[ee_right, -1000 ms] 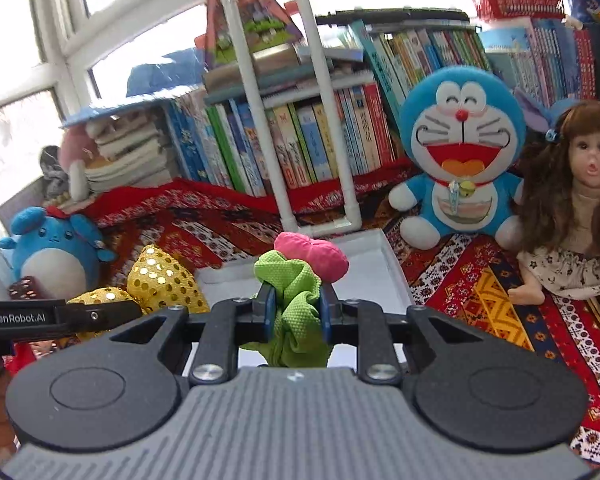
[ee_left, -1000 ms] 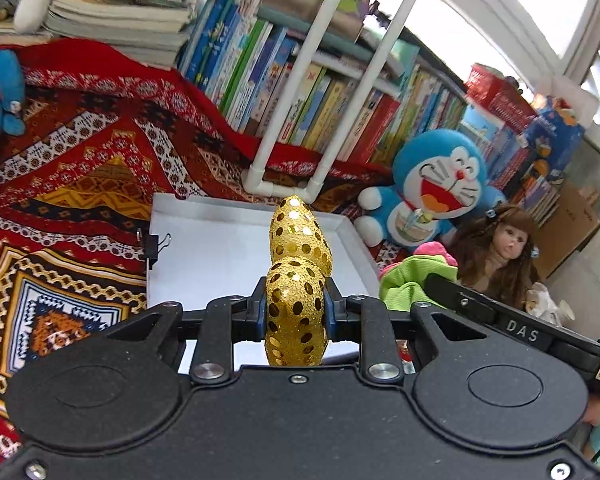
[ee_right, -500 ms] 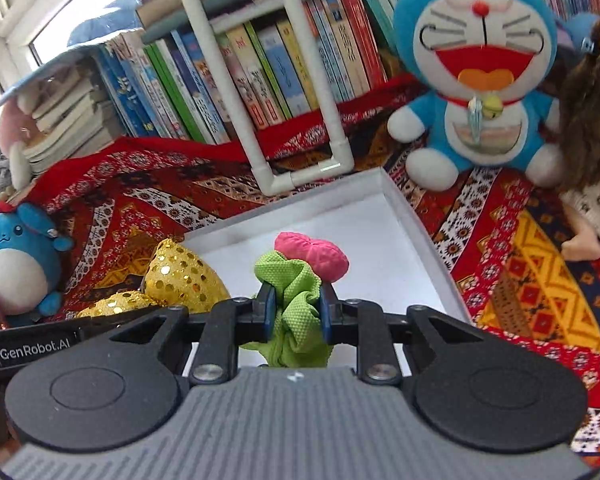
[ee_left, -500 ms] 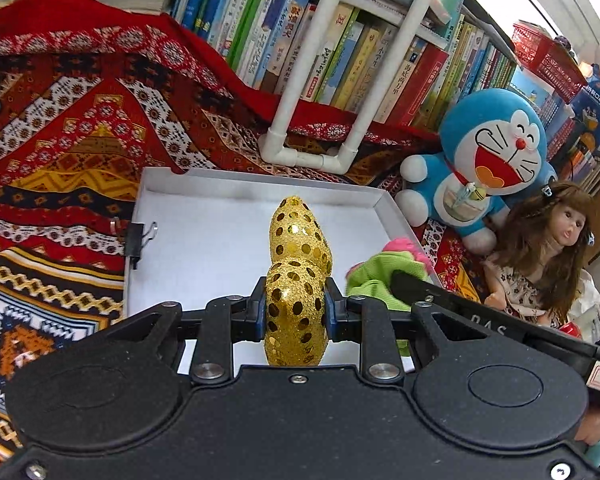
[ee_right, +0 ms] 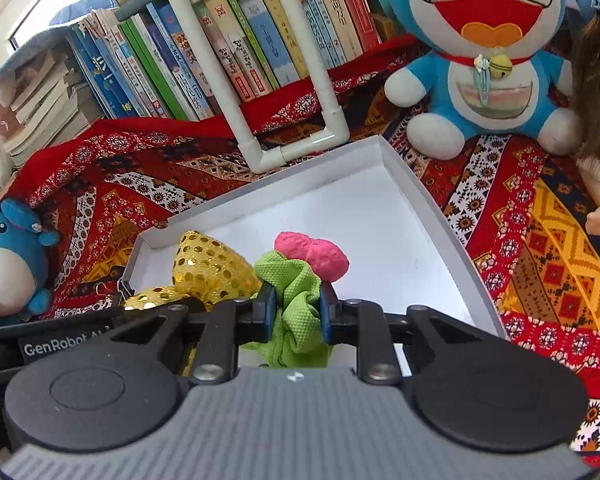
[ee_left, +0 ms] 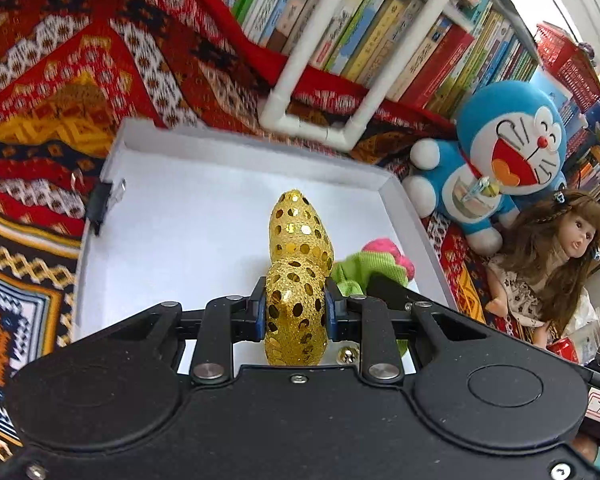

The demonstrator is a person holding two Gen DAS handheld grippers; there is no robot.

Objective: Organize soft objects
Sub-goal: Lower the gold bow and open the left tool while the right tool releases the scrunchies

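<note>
Gold sequined pouch [ee_left: 296,300] is sitting clamped in my left gripper [ee_left: 296,312], its tip pointing toward twelve o'clock over the white tray [ee_left: 412,216]. I'm pinching the green-and-pink cloth toy [ee_right: 298,300] tight in my right gripper [ee_right: 298,312], just at the pouch's three o'clock. Both are hanging above the tray floor; whether either is touching it, I can't tell. Nothing is lying loose inside, so I'm judging release is what's left. Beyond, at one o'clock, Doraemon plush [ee_left: 504,160] is waiting outside.

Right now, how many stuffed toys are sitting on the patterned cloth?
2 in view: a blue cat plush beside the doll, right of the white tray, and a small blue plush at far left. Others may be hidden.
</note>
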